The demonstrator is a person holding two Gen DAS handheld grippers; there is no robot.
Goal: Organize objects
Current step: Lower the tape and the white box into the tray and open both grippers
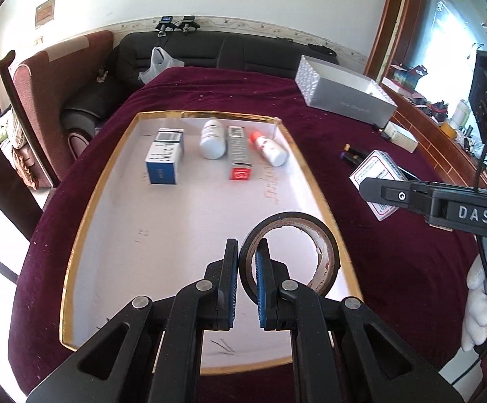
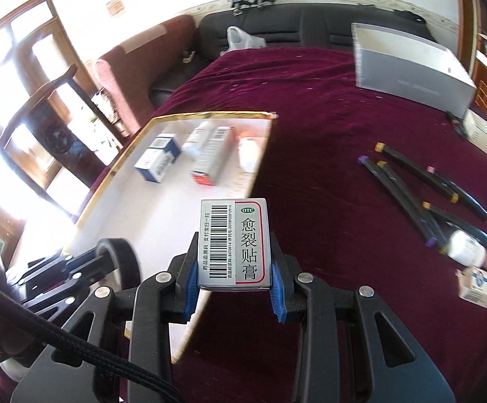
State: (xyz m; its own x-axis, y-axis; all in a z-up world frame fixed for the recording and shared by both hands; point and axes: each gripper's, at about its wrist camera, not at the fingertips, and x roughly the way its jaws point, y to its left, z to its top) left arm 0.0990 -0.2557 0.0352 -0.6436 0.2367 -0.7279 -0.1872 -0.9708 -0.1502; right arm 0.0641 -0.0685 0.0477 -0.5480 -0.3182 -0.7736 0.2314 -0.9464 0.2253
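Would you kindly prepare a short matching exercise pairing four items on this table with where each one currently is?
Items:
1. roll of black tape
2. silver OTC box
3. orange-capped bottle
4. black markers

Places:
A. lying loose on the maroon cloth, outside the tray
B. clamped in the right tool
C. lying inside the gold-rimmed tray, at its far end
D. pinched by its wall in the left tool, above the tray's near end

Pairs: 1-D, 2-B, 3-C, 4-A
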